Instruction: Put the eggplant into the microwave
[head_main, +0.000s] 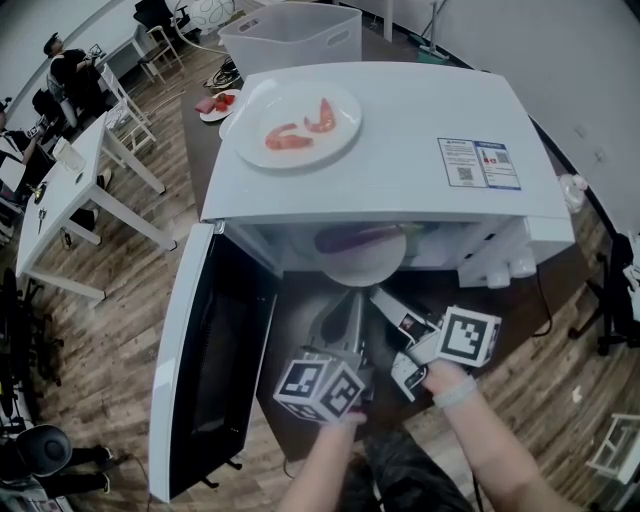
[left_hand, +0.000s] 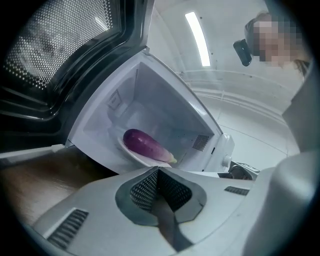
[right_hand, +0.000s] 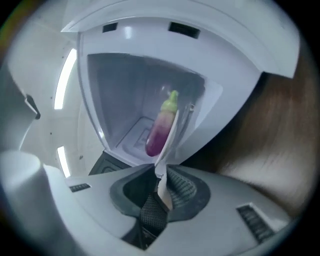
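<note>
**Figure.** The white microwave (head_main: 400, 130) is standing on a dark table (head_main: 300, 330), and its door (head_main: 200, 360) is hanging wide open at the left of the head view. Inside the cavity, 1 white plate (head_main: 360, 268) is sitting near the front opening. It is carrying the purple eggplant (left_hand: 145, 144), which is lying lengthwise on it, so the eggplant is already inside the oven.

Both grippers are pointing into the opening. The right gripper (right_hand: 159, 175) is holding its jaws apart; the plate's near rim is standing edge-on between them, and the eggplant is lying just beyond that rim. The left gripper (left_hand: 159, 172) is keeping its 2 jaws together on nothing, and the eggplant is lying ahead of it, apart from its tips.

The eggplant is looking glossy and rounded, so it is probably firm, fairly light and slippery, and likely to roll. The plate rim, or the thick middle of the eggplant, is looking like the safest place to grip.
</note>
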